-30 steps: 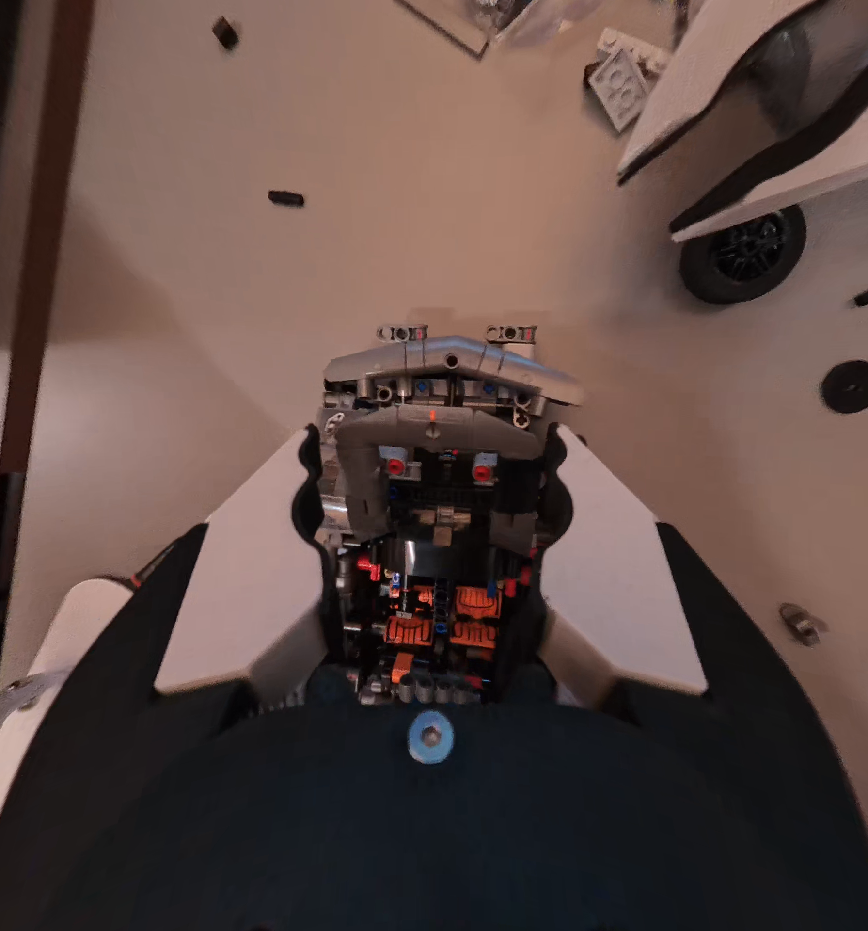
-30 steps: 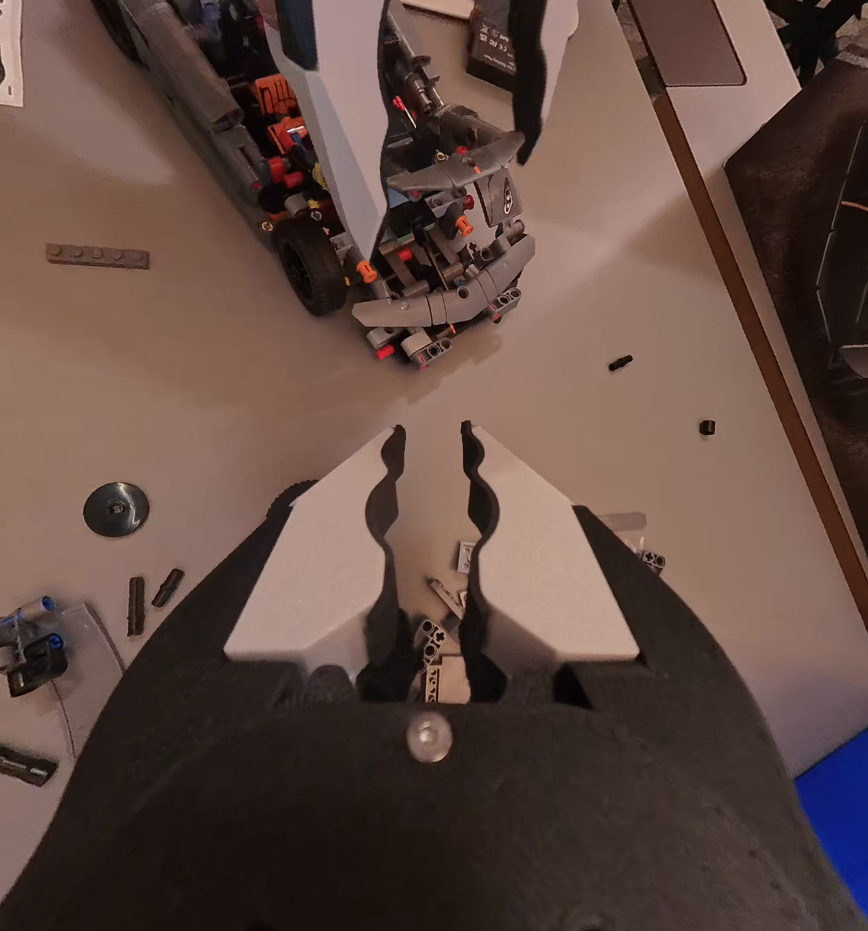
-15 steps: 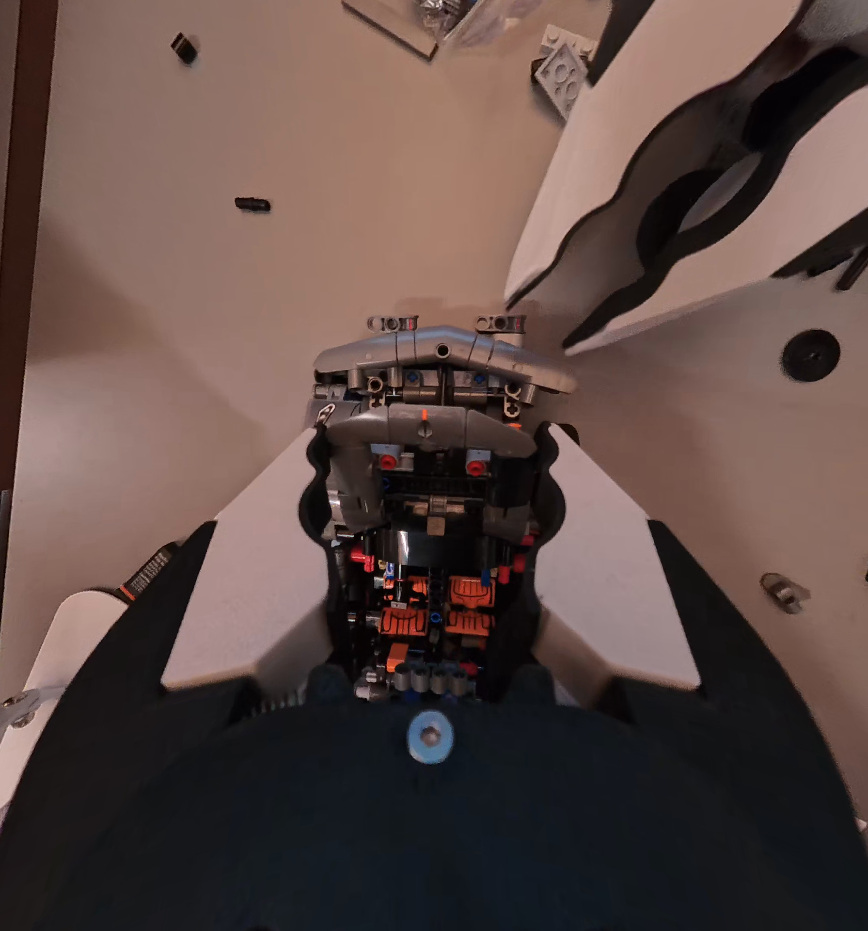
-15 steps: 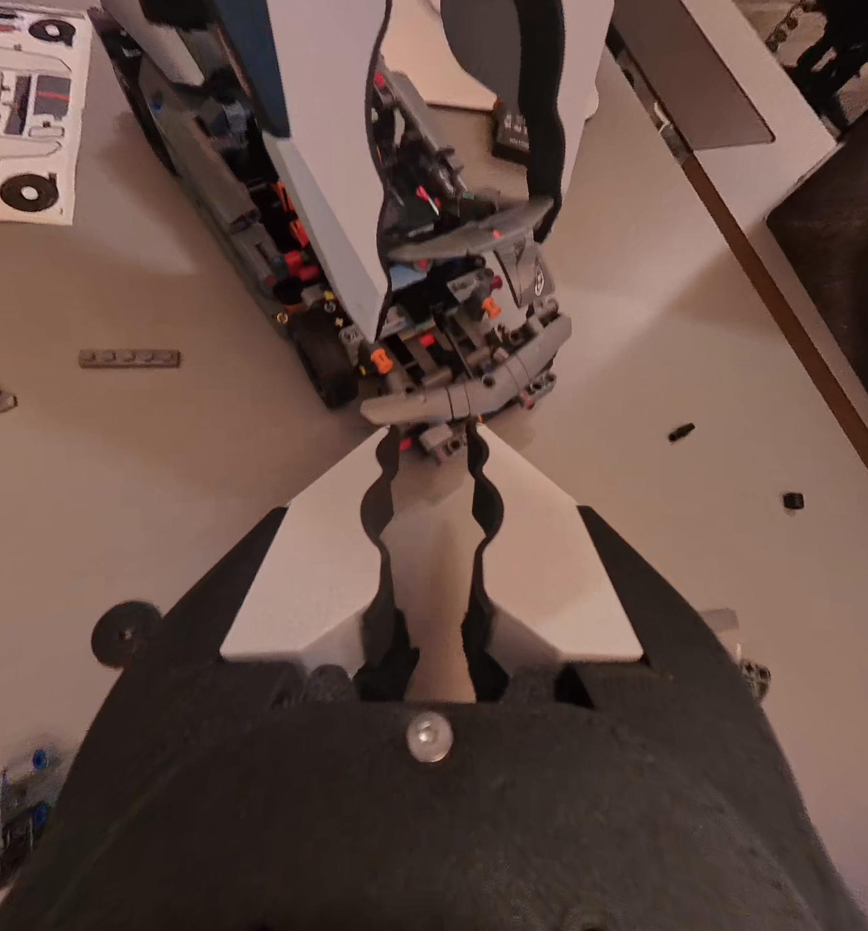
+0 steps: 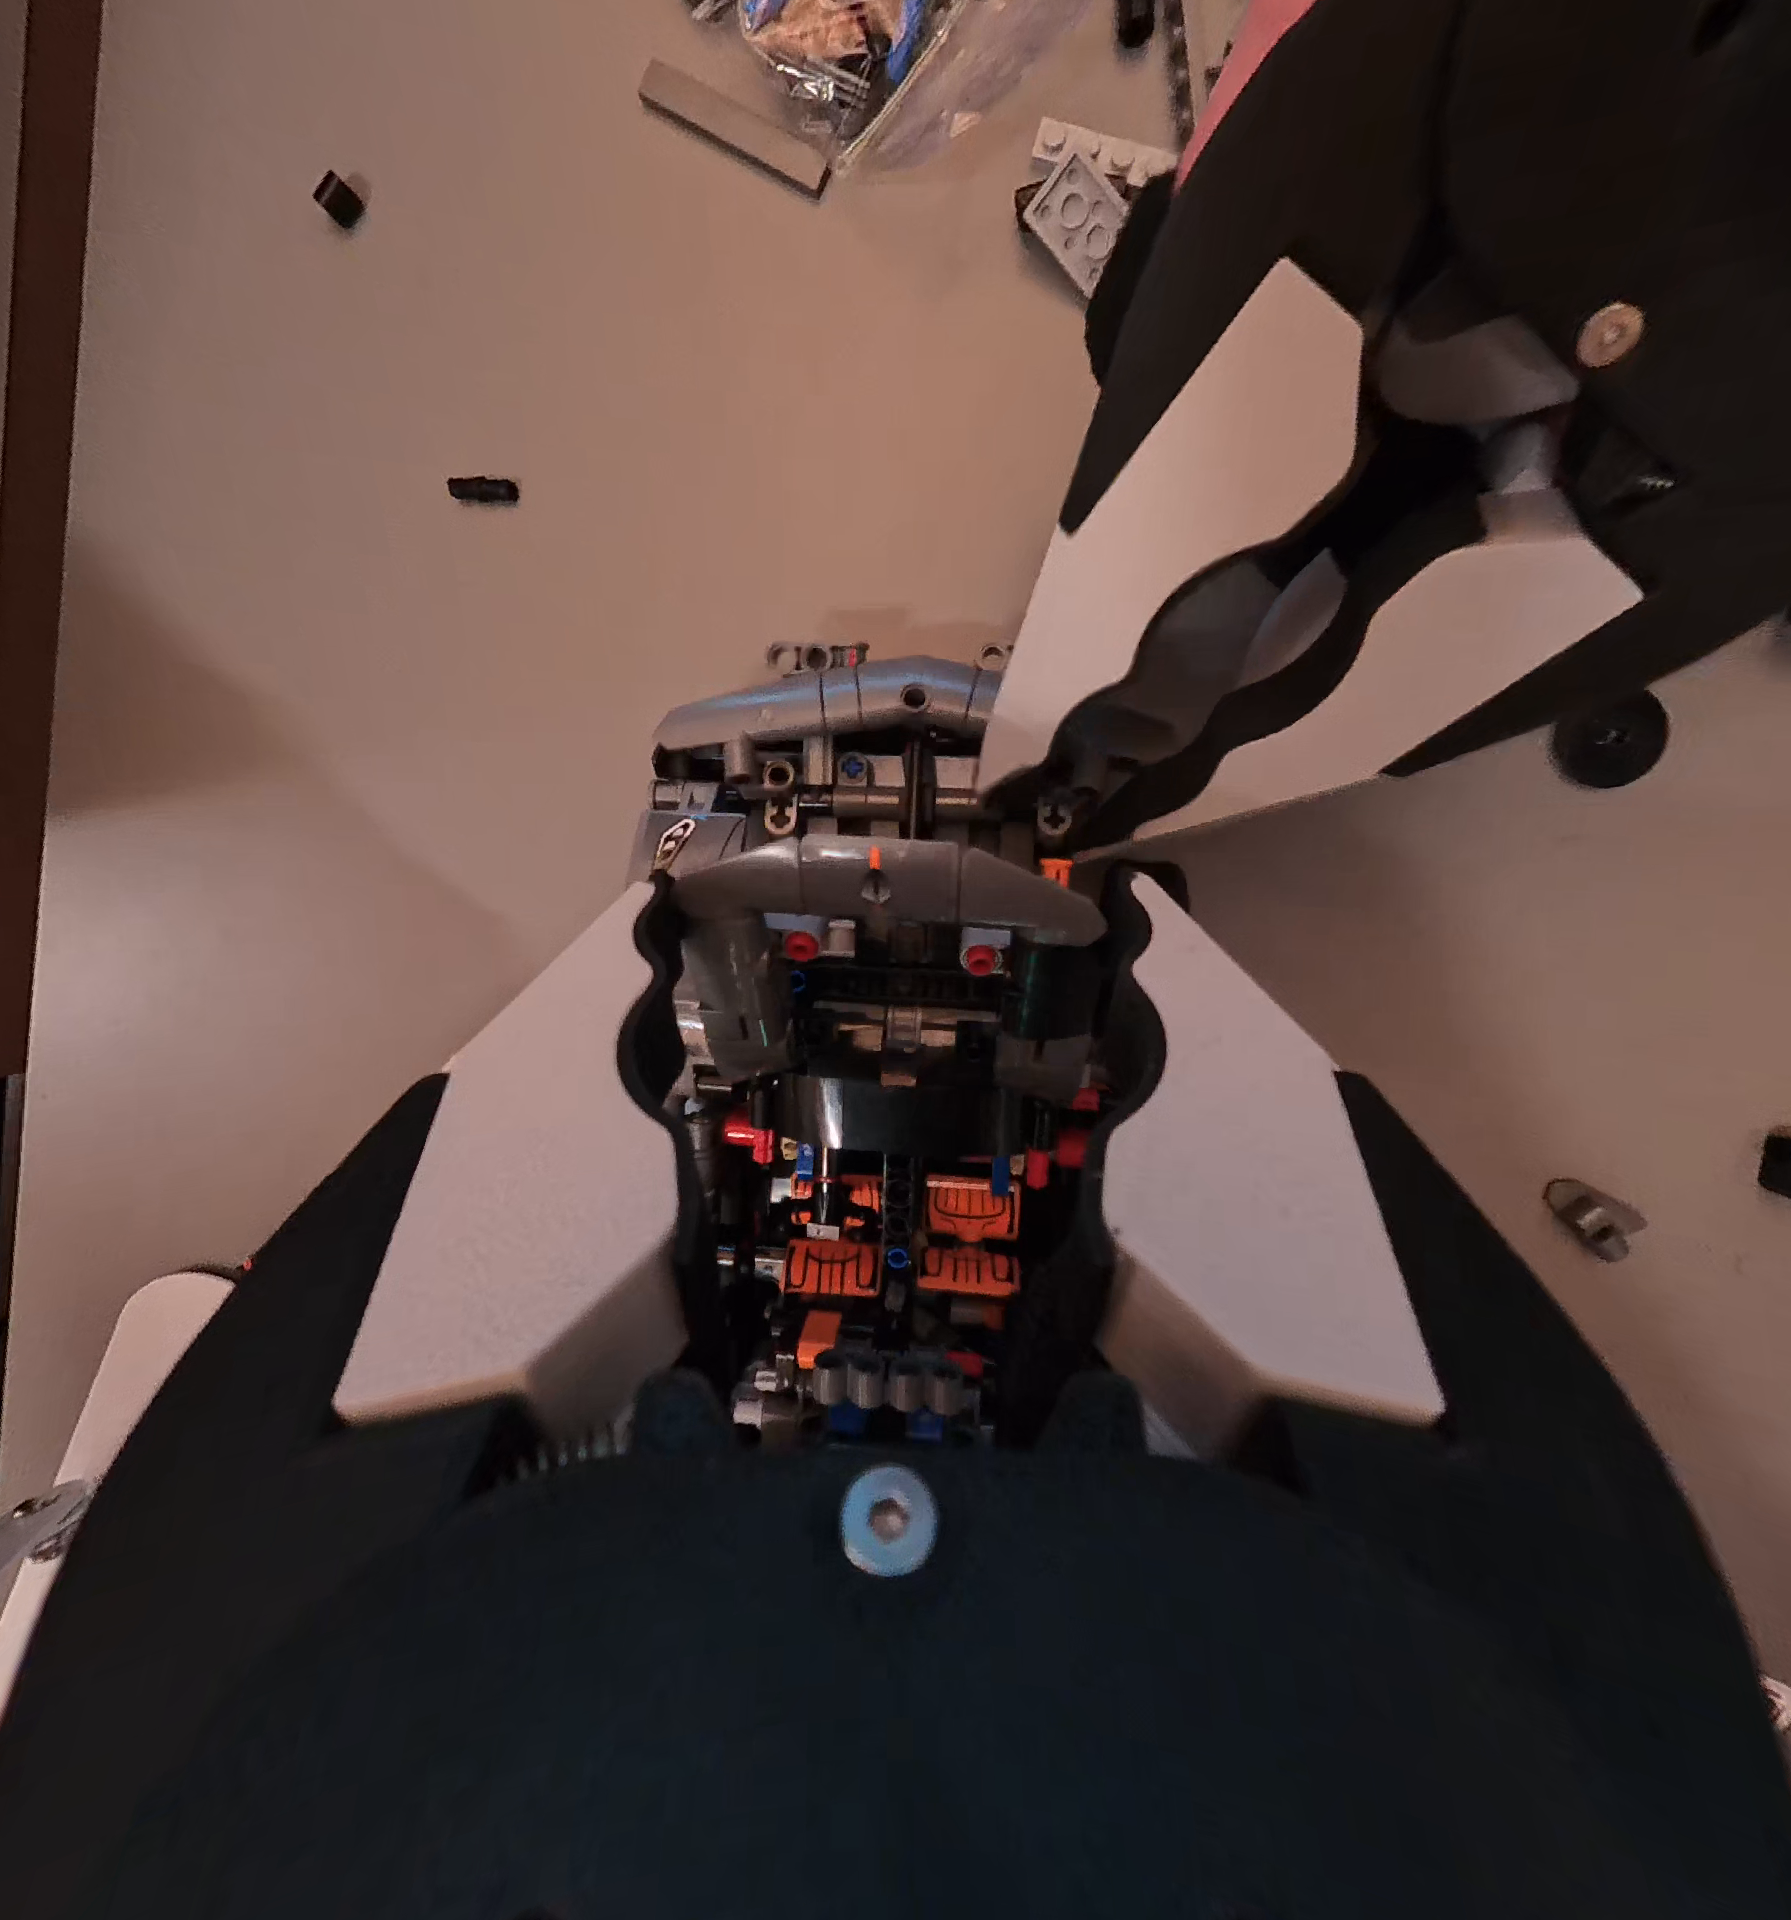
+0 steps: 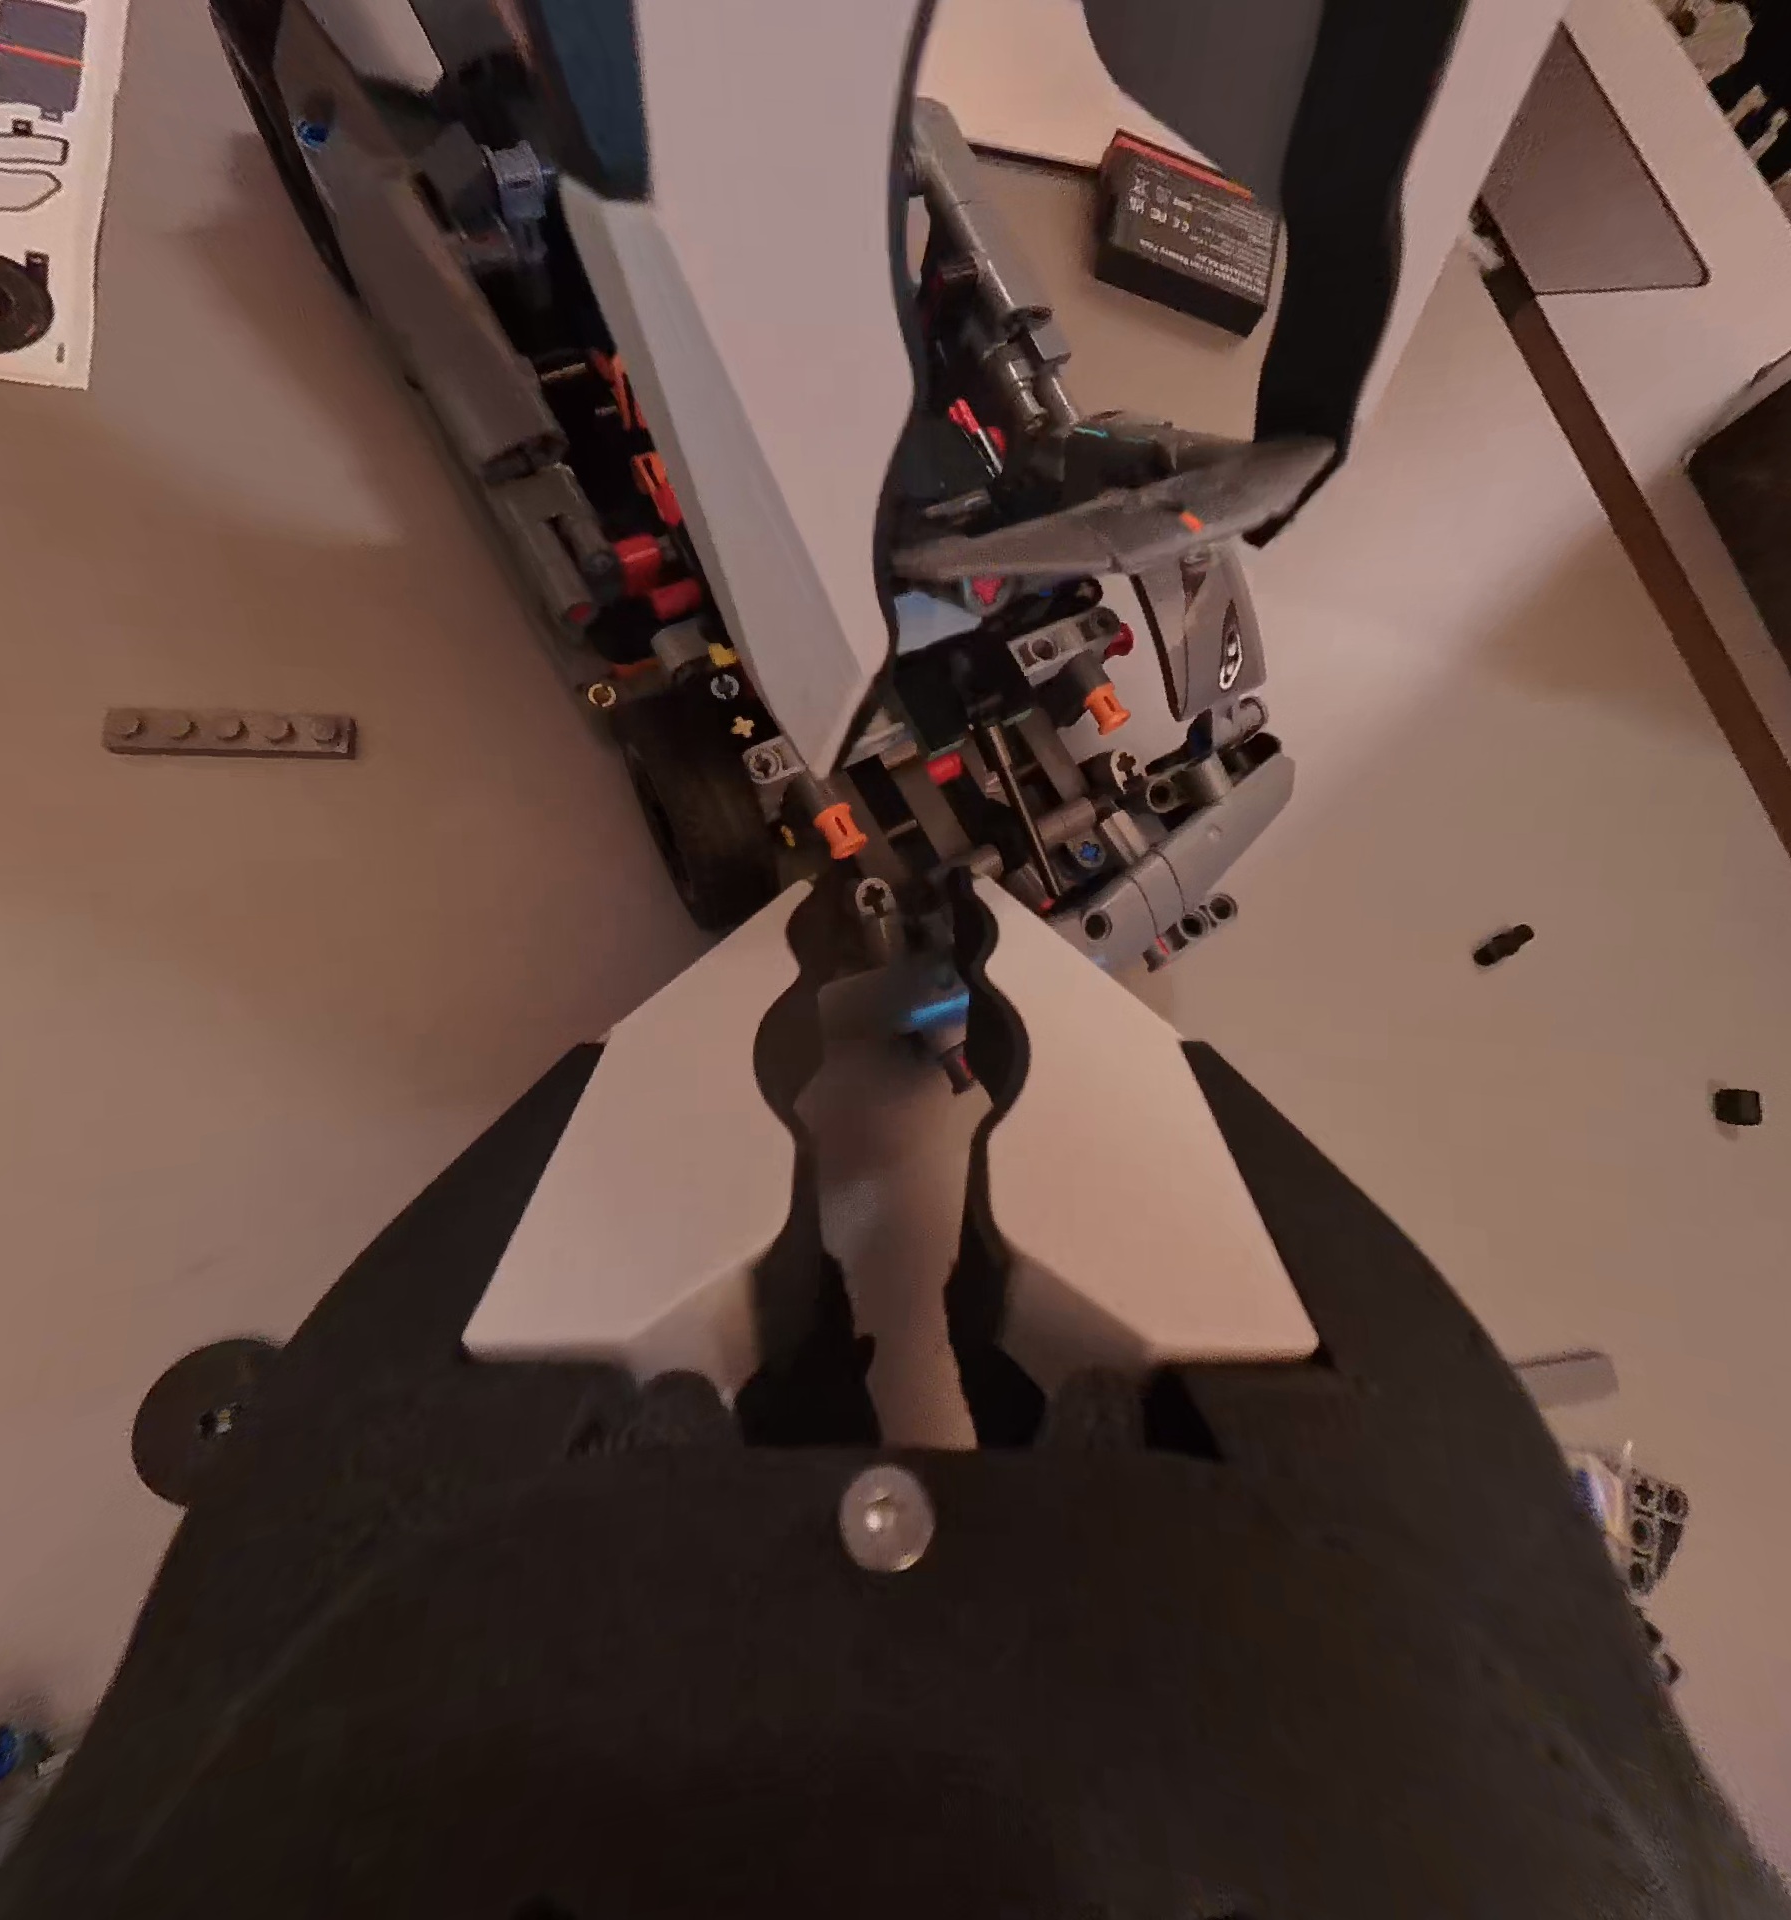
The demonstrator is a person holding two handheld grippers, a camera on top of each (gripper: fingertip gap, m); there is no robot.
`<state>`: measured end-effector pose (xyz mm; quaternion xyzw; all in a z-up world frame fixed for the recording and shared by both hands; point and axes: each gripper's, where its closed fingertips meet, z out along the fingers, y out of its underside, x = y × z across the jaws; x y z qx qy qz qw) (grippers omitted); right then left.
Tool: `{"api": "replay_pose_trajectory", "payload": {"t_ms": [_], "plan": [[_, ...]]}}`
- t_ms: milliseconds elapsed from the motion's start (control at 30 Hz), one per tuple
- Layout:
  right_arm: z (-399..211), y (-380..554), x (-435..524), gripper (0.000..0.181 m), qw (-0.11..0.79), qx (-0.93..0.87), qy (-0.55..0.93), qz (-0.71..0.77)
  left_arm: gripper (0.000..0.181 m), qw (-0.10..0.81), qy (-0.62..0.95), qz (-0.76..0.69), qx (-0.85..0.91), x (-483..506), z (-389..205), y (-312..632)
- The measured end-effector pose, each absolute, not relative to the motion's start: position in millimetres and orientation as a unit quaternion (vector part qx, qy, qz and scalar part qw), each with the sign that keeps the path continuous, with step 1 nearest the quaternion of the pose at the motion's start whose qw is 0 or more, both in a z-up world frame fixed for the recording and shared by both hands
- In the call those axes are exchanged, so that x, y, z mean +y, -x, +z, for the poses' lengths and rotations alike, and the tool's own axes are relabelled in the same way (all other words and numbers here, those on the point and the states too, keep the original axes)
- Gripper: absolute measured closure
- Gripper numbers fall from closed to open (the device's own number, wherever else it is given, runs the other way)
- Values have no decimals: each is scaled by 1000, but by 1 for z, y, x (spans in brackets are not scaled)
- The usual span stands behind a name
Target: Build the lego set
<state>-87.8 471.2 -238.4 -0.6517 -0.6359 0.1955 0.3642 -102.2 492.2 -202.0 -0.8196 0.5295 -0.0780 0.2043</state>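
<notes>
A grey, black and orange lego car (image 5: 870, 1039) stands on the beige table (image 5: 455, 831). My left gripper (image 5: 896, 888) is shut on the car's body, its white fingers on either side behind the front bumper. In the right wrist view the car (image 6: 475, 436) runs up and left, with the left gripper (image 6: 1078, 623) over it. My right gripper (image 6: 891, 914) has a narrow gap between its jaws. Its tips sit around a dark pin part at the car's front corner, beside the front wheel (image 6: 704, 831). It shows in the left wrist view (image 5: 1062, 810) coming in from the upper right.
Loose parts lie around: a black pin (image 5: 483, 488), a small black piece (image 5: 338, 197), a bag of parts (image 5: 870, 73), a grey plate (image 5: 1078, 208), a black disc (image 5: 1608, 743). A grey strip (image 6: 231, 732), a sticker sheet (image 6: 8, 187) and a black box (image 6: 1187, 244) lie near. The brown table edge (image 6: 1680, 623) runs at right. The grippers' ends are close to 5 centimetres from one another.
My right gripper has moved in to the car's front corner, its gap about the same. My left gripper keeps its hold on the car.
</notes>
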Motion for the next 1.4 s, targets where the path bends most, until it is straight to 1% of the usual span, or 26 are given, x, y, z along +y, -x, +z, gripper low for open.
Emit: {"api": "replay_pose_trajectory", "payload": {"t_ms": [267, 533, 700, 733, 967, 1100, 1400], "plan": [[-240, 90, 468, 162, 361, -637, 651, 199, 101, 211, 817, -82, 530, 489, -200, 108], [-234, 86, 468, 154, 363, -633, 649, 215, 101, 199, 815, -70, 541, 488, -203, 105], [-221, 72, 477, 145, 355, -604, 667, 254, 101, 199, 815, -73, 539, 487, -204, 106], [-220, 69, 480, 149, 350, -596, 674, 261, 101, 200, 814, -74, 540, 487, -204, 106], [-222, 67, 485, 152, 316, -546, 706, 323, 101, 194, 812, -70, 547, 482, -205, 110], [-228, 72, 481, 153, 272, -507, 728, 372, 101, 198, 807, -68, 552, 477, -204, 108], [-232, 71, 487, 165, 180, -386, 768, 479, 101, 211, 796, -76, 563, 473, -204, 98]]}}
